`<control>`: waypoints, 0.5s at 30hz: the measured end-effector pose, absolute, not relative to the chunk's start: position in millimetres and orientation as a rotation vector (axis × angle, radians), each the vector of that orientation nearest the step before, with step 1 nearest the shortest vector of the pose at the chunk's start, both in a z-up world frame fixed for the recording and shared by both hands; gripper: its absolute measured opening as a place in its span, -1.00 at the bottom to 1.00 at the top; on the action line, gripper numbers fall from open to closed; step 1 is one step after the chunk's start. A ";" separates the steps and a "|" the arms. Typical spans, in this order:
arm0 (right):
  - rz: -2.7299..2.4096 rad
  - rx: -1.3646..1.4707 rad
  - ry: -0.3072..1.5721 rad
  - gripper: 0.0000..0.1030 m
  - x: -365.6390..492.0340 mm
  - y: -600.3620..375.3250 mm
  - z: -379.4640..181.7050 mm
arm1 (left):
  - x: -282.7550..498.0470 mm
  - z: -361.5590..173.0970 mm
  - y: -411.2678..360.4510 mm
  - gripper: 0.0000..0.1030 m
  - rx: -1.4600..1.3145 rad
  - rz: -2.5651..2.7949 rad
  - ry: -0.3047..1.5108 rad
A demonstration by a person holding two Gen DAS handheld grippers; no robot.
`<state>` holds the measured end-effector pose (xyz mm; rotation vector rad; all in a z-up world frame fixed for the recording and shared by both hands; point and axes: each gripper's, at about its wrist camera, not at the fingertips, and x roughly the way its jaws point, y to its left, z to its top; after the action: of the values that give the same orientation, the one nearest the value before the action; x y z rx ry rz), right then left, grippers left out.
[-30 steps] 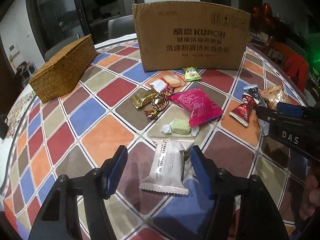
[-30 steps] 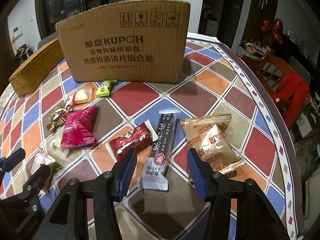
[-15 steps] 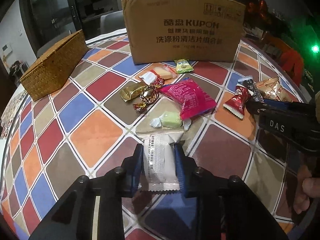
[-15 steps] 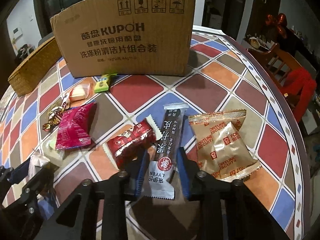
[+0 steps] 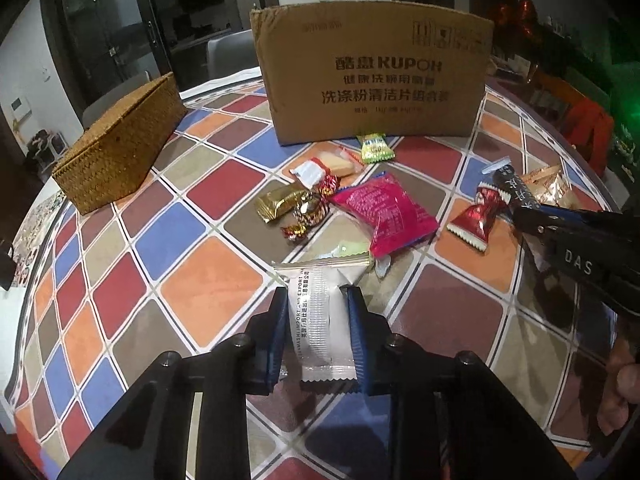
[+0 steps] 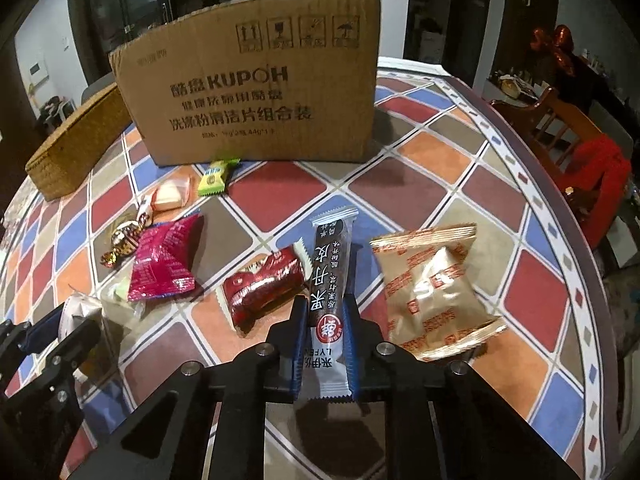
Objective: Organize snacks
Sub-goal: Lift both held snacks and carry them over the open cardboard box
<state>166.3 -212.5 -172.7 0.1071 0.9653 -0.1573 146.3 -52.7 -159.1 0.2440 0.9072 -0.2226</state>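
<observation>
Left wrist: left gripper clamps white packet; right gripper clamps dark bar; other snacks loose on table, nothing sorted yet

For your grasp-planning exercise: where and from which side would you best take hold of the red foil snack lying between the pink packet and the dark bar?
Grip the red foil snack across its puffed middle, coming from above with fingers on its long sides. It lies flat on the table and its crimped ends are thin, so the body probably gives the surest hold.
</observation>
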 end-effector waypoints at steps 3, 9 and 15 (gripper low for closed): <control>-0.163 0.107 0.954 -0.65 162.9 -215.3 -164.8 | 145.7 -152.9 -54.0 -0.44 0.242 -0.225 0.899; -0.174 0.096 0.926 -0.65 156.5 -217.2 -146.4 | 144.8 -139.2 -54.2 -0.44 0.227 -0.234 0.875; -0.182 0.107 0.889 -0.65 151.5 -213.7 -129.6 | 145.8 -125.3 -51.4 -0.44 0.222 -0.247 0.855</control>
<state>151.5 -213.7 -129.6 0.1067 0.8889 -0.1824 145.8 -51.4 -125.3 0.2223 0.8553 -0.2469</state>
